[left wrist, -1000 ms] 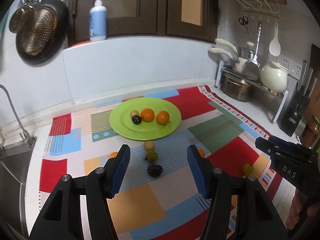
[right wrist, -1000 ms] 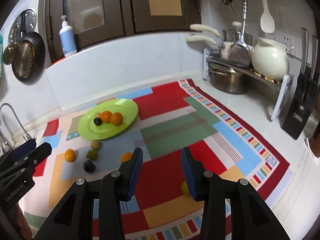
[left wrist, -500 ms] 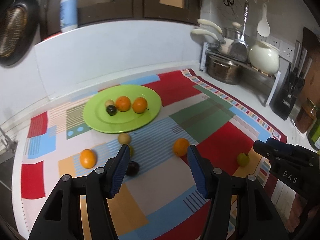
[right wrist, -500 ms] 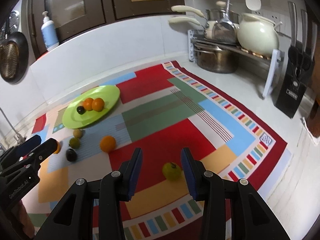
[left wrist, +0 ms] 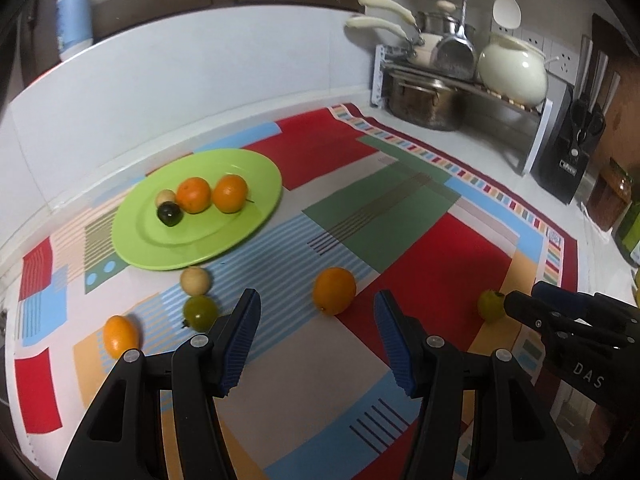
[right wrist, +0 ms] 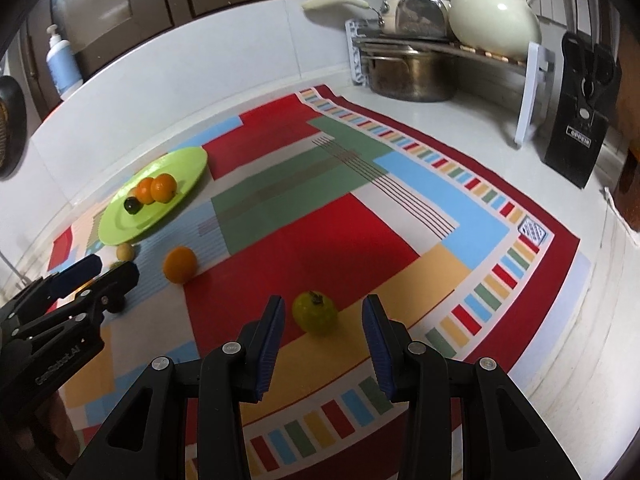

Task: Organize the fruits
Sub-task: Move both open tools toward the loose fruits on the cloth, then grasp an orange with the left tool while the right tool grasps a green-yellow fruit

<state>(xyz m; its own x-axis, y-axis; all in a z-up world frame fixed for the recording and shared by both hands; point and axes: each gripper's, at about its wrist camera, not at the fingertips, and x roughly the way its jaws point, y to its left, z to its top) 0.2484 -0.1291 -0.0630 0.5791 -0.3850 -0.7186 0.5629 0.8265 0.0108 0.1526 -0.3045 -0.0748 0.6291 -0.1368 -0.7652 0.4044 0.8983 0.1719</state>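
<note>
1. On the green plate (left wrist: 256,184), at 10 o'clock in the left wrist view, four fruits are seen placed.
2. Five fruits are left on the mat (left wrist: 400,240): orange (left wrist: 334,290), yellow-green fruit (right wrist: 315,312), three more at 9 o'clock.
3. Left gripper (left wrist: 316,344) is held wide open, empty, just short of the orange.
4. Right gripper (right wrist: 323,344) is held open, empty, flanking the yellow-green fruit.

Nine fruits (left wrist: 334,290), one plate (left wrist: 264,172)

"DAS" stood on the right gripper (left wrist: 516,304) at four o'clock; "OPPEIN" marked the knife block (right wrist: 579,142) at two o'clock.
</note>
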